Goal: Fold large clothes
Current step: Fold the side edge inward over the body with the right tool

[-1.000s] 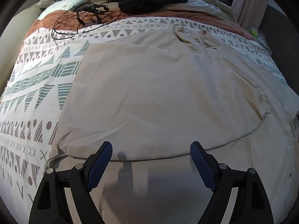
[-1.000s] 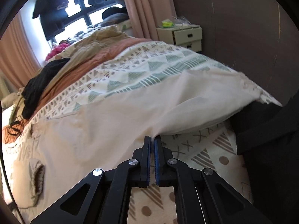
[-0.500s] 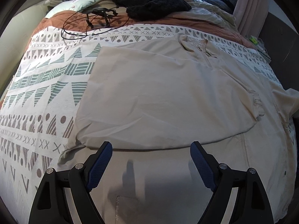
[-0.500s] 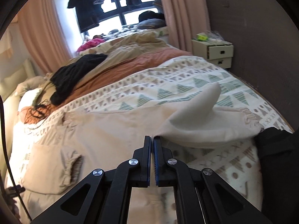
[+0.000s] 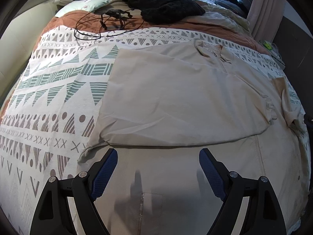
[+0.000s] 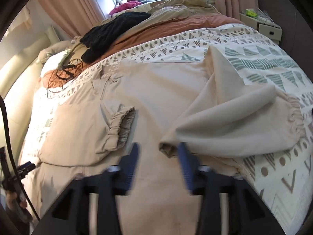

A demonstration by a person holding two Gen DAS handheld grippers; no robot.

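Note:
A large beige jacket (image 5: pixel 176 101) lies spread on the patterned bedspread (image 5: pixel 49 101), its left side folded in over the body. My left gripper (image 5: pixel 158 166) is open and empty, hovering over the jacket's lower part. In the right wrist view the jacket (image 6: pixel 156 90) shows one sleeve with an elastic cuff (image 6: pixel 121 125) folded across the chest. The other sleeve (image 6: pixel 234 125) lies bunched just in front of my right gripper (image 6: pixel 158 156), which is open and blurred, with the sleeve's edge by its right finger.
A black knit garment (image 5: pixel 166 7) and a tangle of black cable (image 5: pixel 109 23) lie at the head of the bed. A bedside drawer unit (image 6: pixel 266 29) stands at the far right. A dark wall (image 5: pixel 293 39) runs along the right side of the bed.
My right gripper carried the sleeve leftward over the jacket, then opened and let it go. My left gripper stayed open and drew back slightly.

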